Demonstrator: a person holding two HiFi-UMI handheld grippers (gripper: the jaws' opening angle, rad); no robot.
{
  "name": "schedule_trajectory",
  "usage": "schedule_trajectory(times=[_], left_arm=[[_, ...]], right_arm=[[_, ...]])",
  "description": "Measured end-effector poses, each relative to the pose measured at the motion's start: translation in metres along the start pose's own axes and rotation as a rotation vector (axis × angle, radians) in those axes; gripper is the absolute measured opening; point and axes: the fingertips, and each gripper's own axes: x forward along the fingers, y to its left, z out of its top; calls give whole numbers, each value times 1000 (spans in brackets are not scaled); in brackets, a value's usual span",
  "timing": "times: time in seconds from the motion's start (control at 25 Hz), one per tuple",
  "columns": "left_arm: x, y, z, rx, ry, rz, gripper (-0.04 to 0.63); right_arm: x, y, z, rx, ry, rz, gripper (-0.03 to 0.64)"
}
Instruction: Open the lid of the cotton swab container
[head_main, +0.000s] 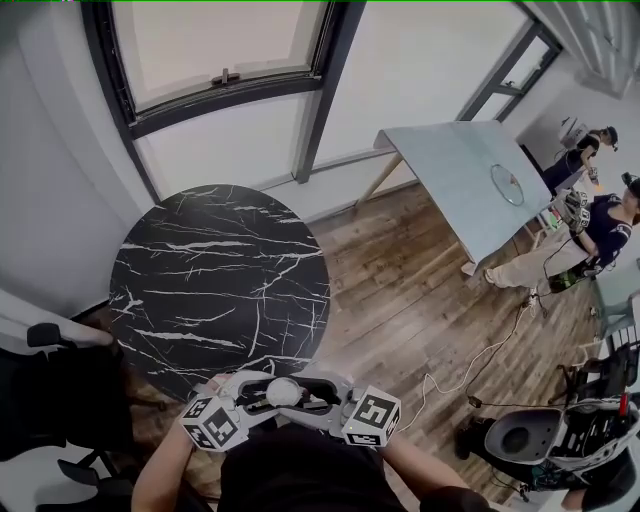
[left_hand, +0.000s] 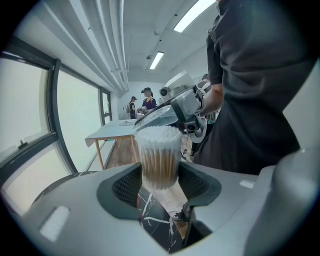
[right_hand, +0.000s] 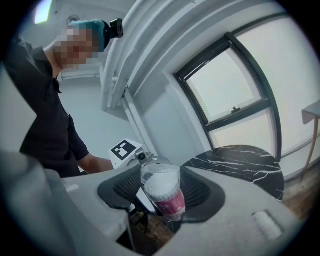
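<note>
A clear cotton swab container (left_hand: 159, 160), packed with wooden sticks and white tips, stands upright between the pads of my left gripper (left_hand: 159, 181), which is shut on its body. From above, its white top (head_main: 283, 391) shows between both grippers, close to the person's body. My right gripper (right_hand: 161, 192) comes from the opposite side and is shut on the clear lid (right_hand: 159, 171) at the top, above a pink label (right_hand: 170, 202). In the left gripper view the right gripper's fingers (left_hand: 172, 107) sit at the container's rim. I cannot tell whether the lid is still seated.
A round black marble table (head_main: 215, 280) lies just ahead of the grippers. A grey-blue table (head_main: 455, 185) stands at the right by the window, with people (head_main: 600, 225) beyond it. A cable (head_main: 480, 360) runs over the wood floor, and a black chair (head_main: 50, 390) is at the left.
</note>
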Motion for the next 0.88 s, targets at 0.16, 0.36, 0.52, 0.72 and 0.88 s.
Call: schedule_trajectory(times=[0.16,0.36,0.52,0.72,0.88], left_arm=[[1,-2,-1,-8,-12,-9,238],[3,-2,0,-63,-49,-28,238],[4,-3,1,-79,-53,-43,238],[4,-4,-2,-87,-44,-68,238],[0,-4,-2,-101,-50,-91,238]], right_arm=[[0,0,-2,4,17,3,239],[2,-2,-1,8,16,-5,241],[0,-3,1,-12,4,-12,241],[-1,-3,9,-62,-21,-18,250],[-3,-1,13,-127,-12,-18,262]])
